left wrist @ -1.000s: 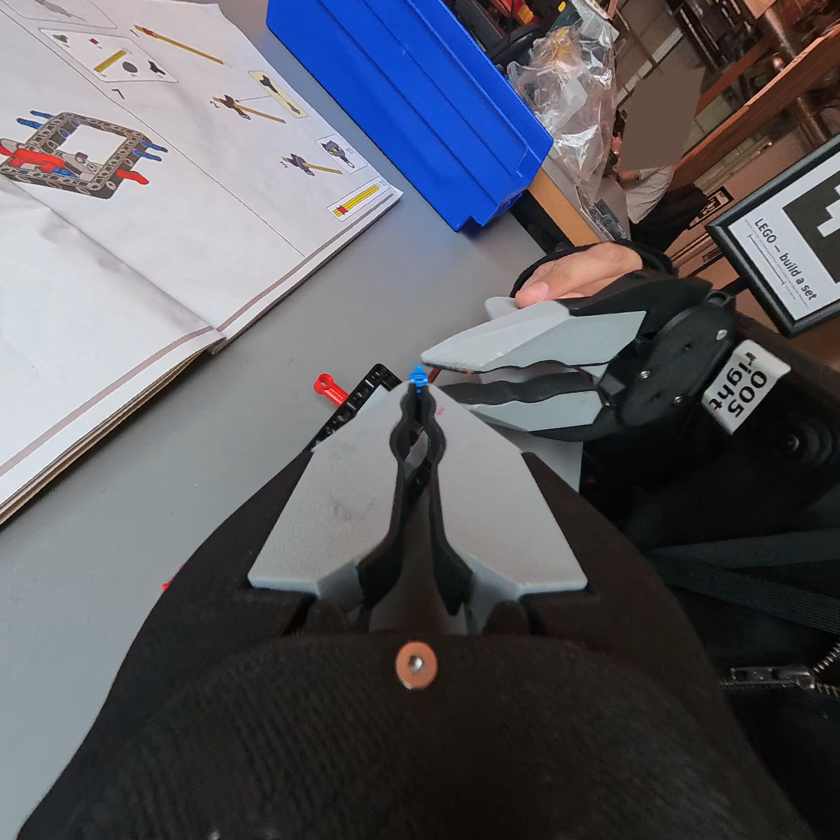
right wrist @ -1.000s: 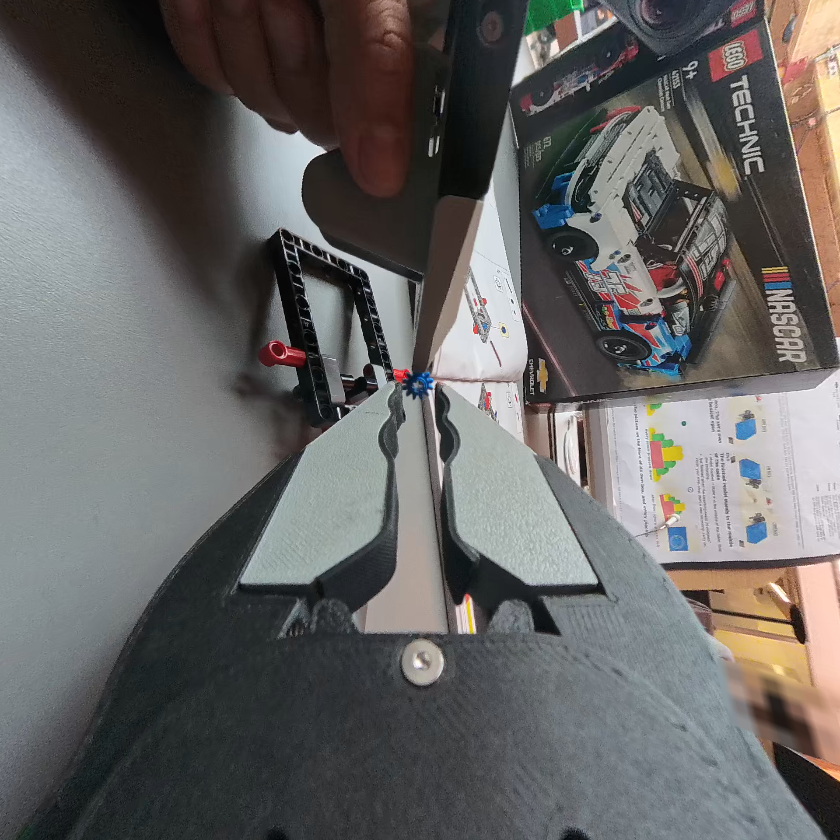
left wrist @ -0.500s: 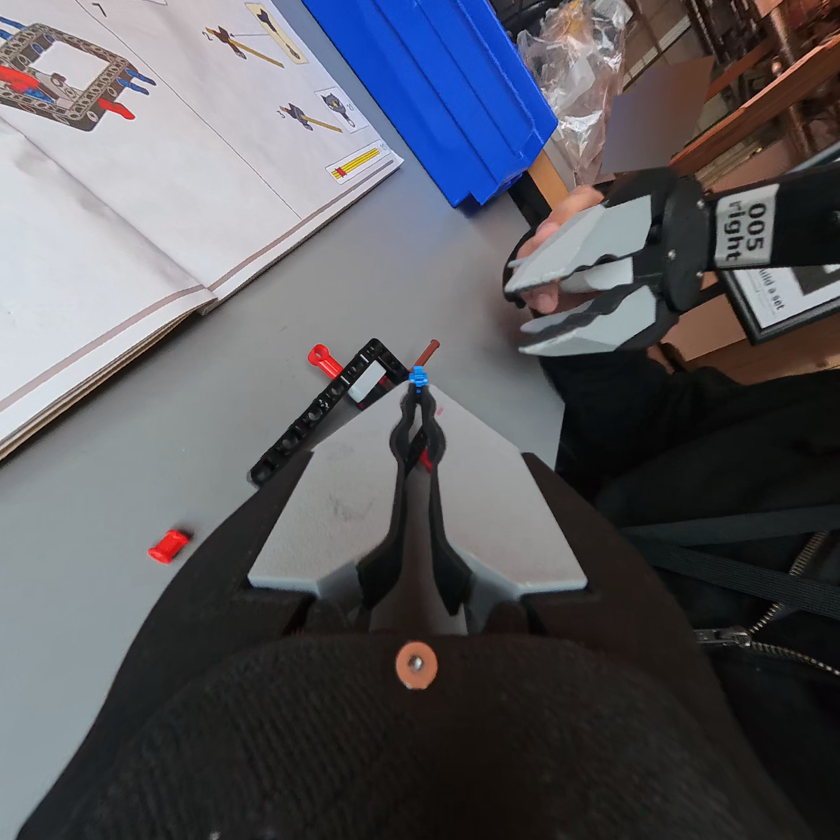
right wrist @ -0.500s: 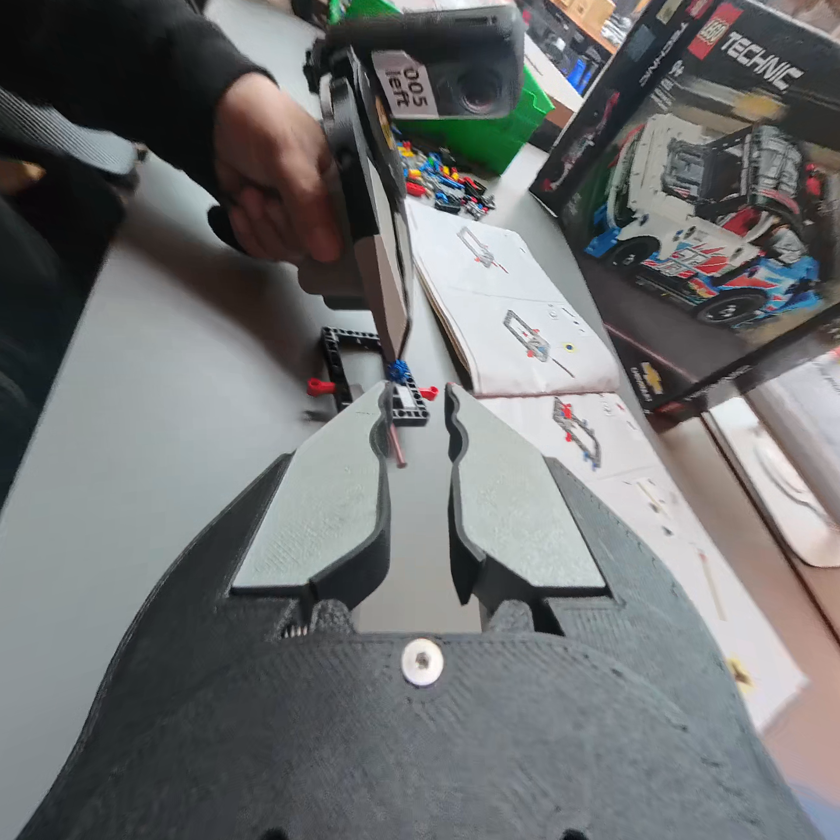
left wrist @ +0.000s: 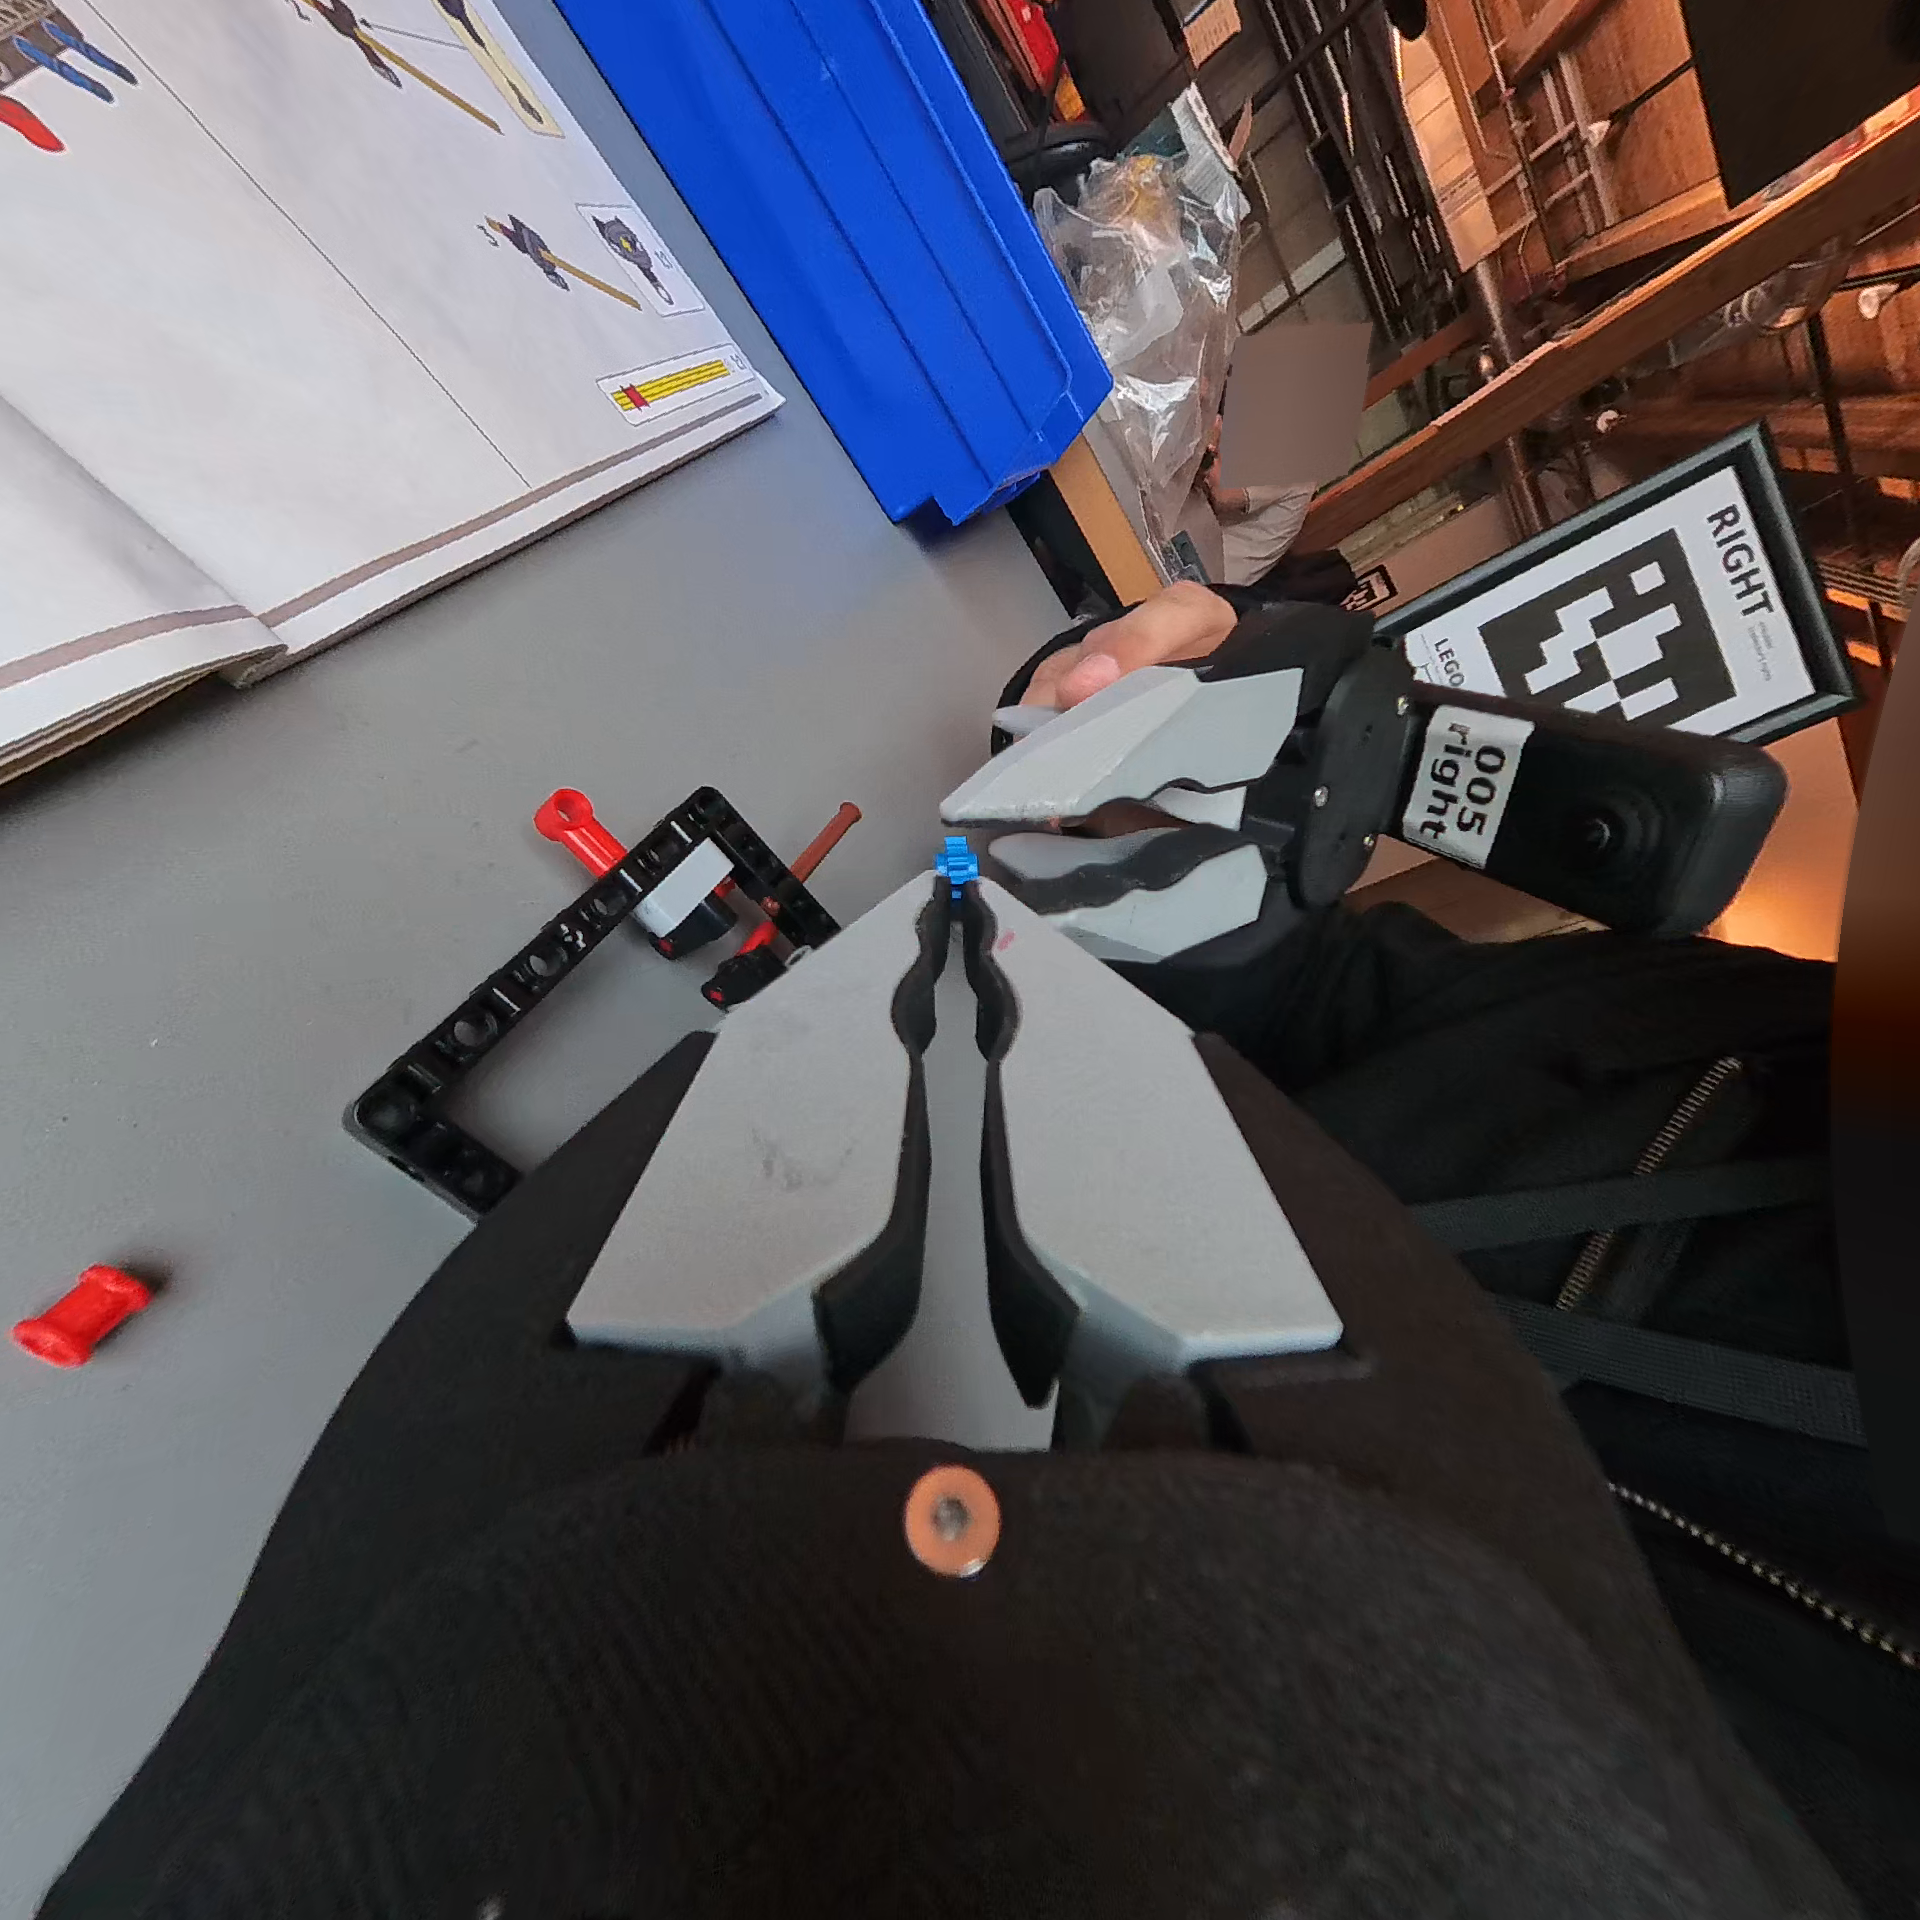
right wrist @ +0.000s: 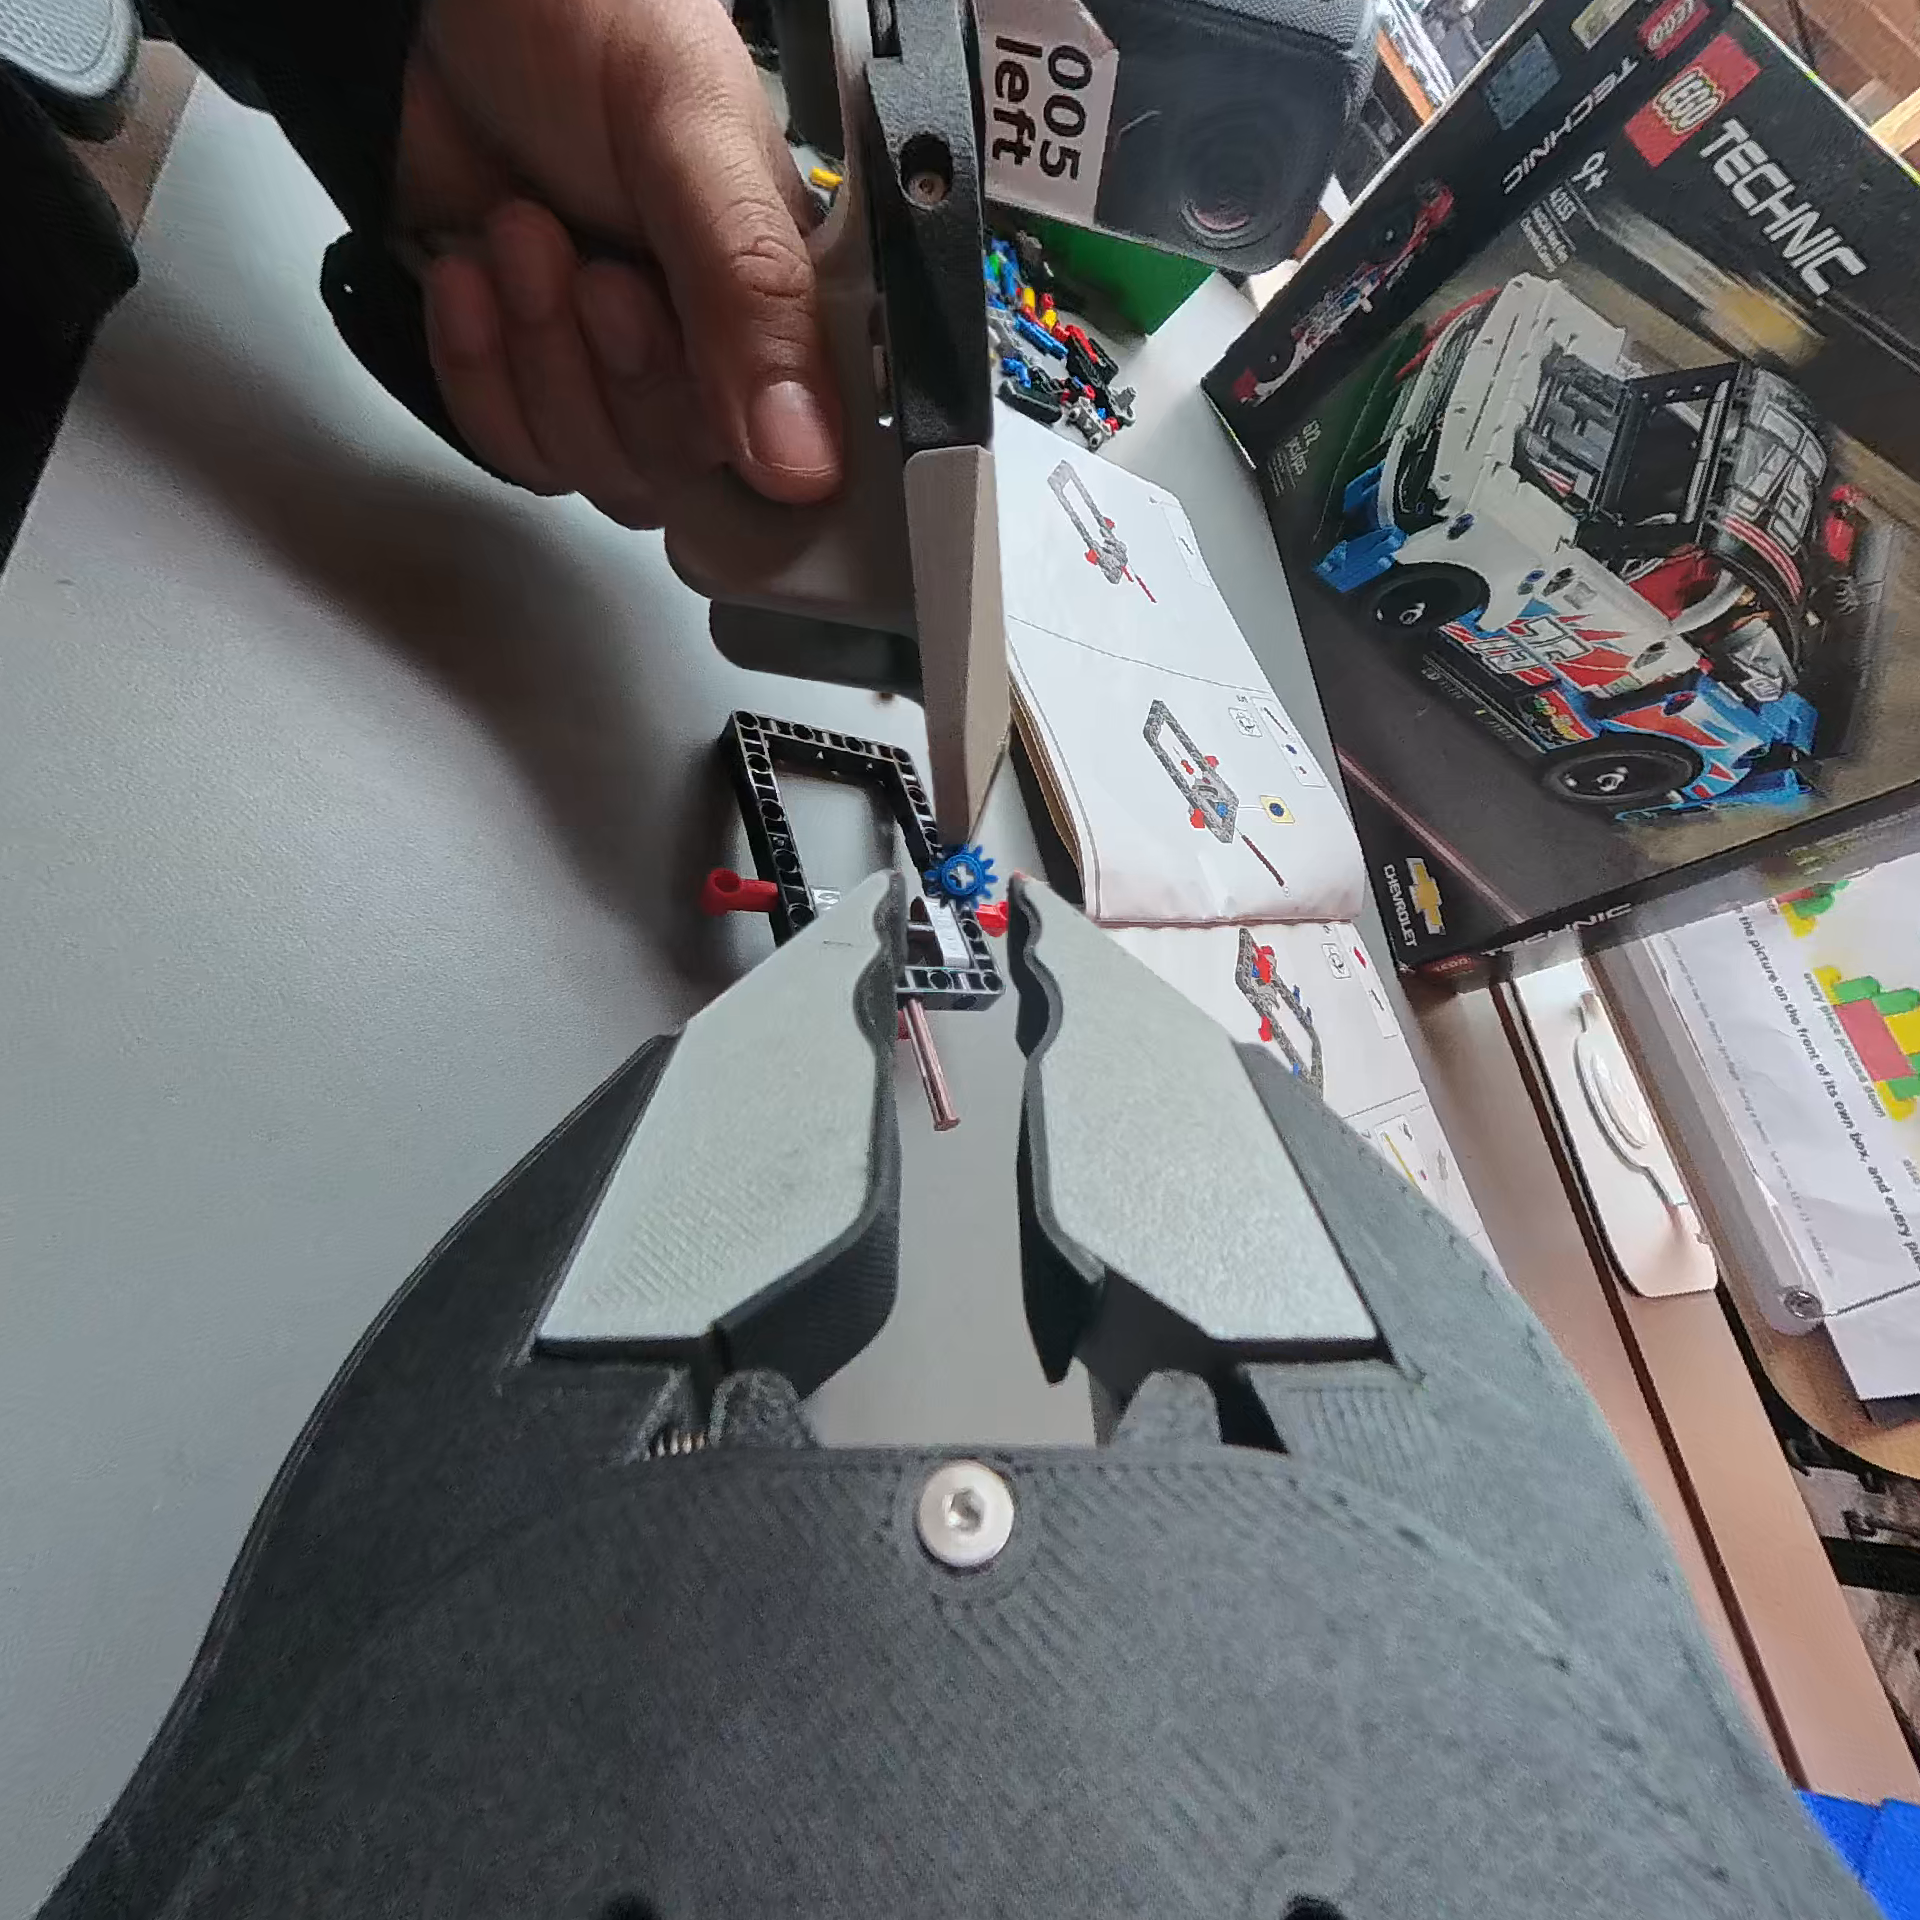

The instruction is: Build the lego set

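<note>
Left wrist view: the left gripper has its grey fingers pressed together on a small blue plastic gear, pinched at the very tips above the grey table top. On the table lies a black rectangular beam frame with a red pin, a grey-and-white block and a thin brown axle fitted at its far end. A loose red connector lies well apart to the left. The right gripper stands just beside the gear, fingers slightly spread and holding nothing. An open instruction booklet and a blue plastic bin lie beyond.

Right wrist view: the right gripper shows its fingers parted, empty, with the blue gear in the gap just ahead of the tips. The left gripper comes down from above, a hand around it. The black frame lies on the table beneath, the brown axle pointing toward the camera. The printed cardboard set box stands to the right, loose coloured pieces behind.
</note>
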`<state>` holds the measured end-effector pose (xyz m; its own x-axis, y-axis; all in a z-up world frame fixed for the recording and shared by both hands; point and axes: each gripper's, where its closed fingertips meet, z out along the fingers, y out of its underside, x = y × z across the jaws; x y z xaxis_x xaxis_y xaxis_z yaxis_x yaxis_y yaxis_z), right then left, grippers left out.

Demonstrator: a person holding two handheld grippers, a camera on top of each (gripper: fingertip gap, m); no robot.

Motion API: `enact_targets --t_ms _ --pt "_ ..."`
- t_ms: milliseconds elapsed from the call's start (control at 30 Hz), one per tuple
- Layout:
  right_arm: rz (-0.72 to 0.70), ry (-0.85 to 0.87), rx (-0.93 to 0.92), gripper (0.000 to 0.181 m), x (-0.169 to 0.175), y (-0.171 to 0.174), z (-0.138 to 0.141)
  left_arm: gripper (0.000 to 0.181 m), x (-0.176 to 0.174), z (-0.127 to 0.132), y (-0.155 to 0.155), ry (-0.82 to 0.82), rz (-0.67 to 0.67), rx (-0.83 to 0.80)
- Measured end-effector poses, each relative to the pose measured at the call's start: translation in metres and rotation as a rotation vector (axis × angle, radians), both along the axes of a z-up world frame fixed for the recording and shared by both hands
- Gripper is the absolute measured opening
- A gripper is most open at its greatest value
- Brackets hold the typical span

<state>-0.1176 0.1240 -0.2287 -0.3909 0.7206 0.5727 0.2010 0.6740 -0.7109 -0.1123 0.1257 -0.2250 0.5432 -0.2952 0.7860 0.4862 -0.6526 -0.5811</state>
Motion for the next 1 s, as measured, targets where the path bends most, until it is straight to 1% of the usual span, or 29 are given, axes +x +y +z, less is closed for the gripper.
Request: enact_targets --t_ms 67,267,400,433,500,667,733,767,833,1000 --pt "-0.005 -0.002 0.001 0.011 0.0 0.001 -0.001 0.0 0.002 0.001 0.0 -0.012 -0.003 0.001" --pt "0.0 -0.018 -0.015 0.01 0.0 0.001 -0.003 0.0 0.003 0.0 0.001 -0.024 -0.007 -0.002" --pt "0.007 -0.042 -0.056 0.01 0.0 0.0 -0.005 0.001 0.003 -0.002 0.0 0.022 -0.018 0.011" --pt "0.008 -0.047 -0.072 0.01 0.0 0.0 -0.005 0.004 0.002 -0.004 -0.001 0.068 -0.023 0.016" --pt "0.015 -0.057 -0.115 0.01 0.001 0.001 -0.004 0.012 -0.002 -0.012 -0.002 0.238 -0.038 0.044" --pt "0.045 -0.085 -0.219 0.01 0.004 0.002 -0.002 0.012 0.001 0.004 -0.003 0.587 -0.11 0.295" --pt "0.065 -0.084 -0.248 0.01 0.005 0.0 0.0 0.011 0.005 0.003 -0.004 0.691 -0.166 0.351" --pt "0.068 -0.083 -0.258 0.01 0.006 0.001 0.001 0.011 0.008 0.002 -0.005 0.725 -0.195 0.378" --pt "0.084 -0.089 -0.277 0.01 0.007 0.0 0.002 0.011 0.006 0.002 -0.003 0.79 -0.2 0.411" --pt "0.111 -0.098 -0.3 0.01 0.009 -0.004 0.002 0.009 0.01 0.009 -0.003 0.763 -0.231 0.461"
